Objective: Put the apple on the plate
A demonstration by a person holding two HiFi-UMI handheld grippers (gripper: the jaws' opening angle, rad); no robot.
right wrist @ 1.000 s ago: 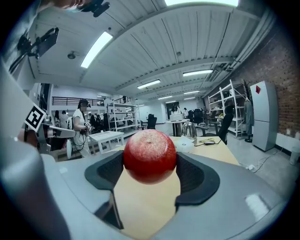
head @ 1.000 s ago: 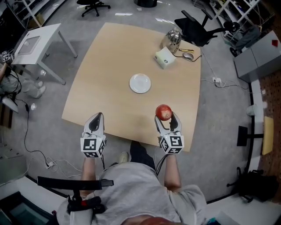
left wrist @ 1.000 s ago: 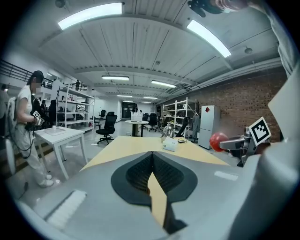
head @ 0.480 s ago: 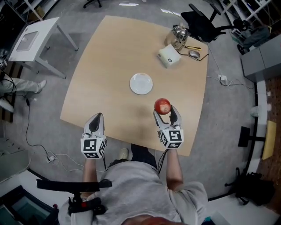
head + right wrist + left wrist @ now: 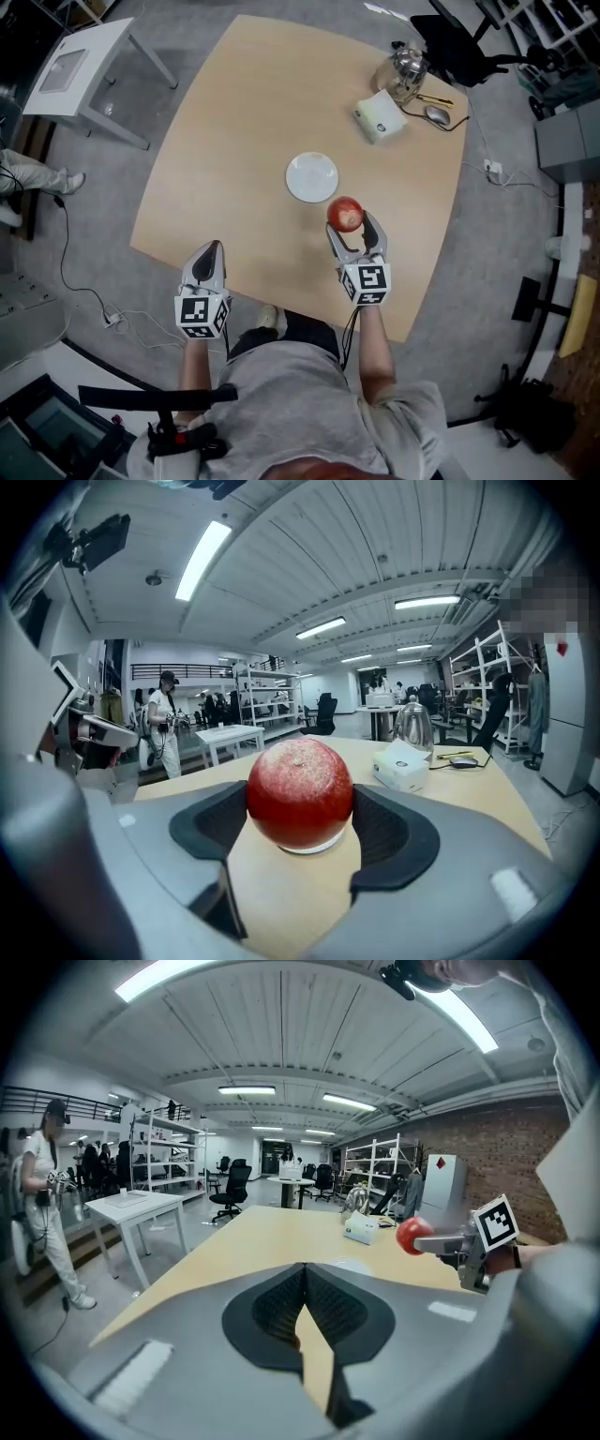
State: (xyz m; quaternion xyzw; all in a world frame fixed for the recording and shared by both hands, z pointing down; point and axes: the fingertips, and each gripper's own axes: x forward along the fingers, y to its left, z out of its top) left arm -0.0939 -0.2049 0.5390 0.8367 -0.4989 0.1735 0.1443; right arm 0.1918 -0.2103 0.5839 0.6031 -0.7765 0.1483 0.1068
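Observation:
A red apple is held between the jaws of my right gripper, which is shut on it above the tan table. The apple hangs just right of and nearer than the small white plate, whose rim peeks out under the apple in the right gripper view. My left gripper is shut with nothing in it, at the table's near edge to the left. In the left gripper view the apple shows at the right.
At the table's far right stand a metal kettle, a white box, a computer mouse and a yellow pen. A black office chair is behind the table, a white side table at far left. A person stands left.
My right gripper has carried the apple forward and a little left, from near the table's front edge to beside the plate. The left gripper has stayed put.

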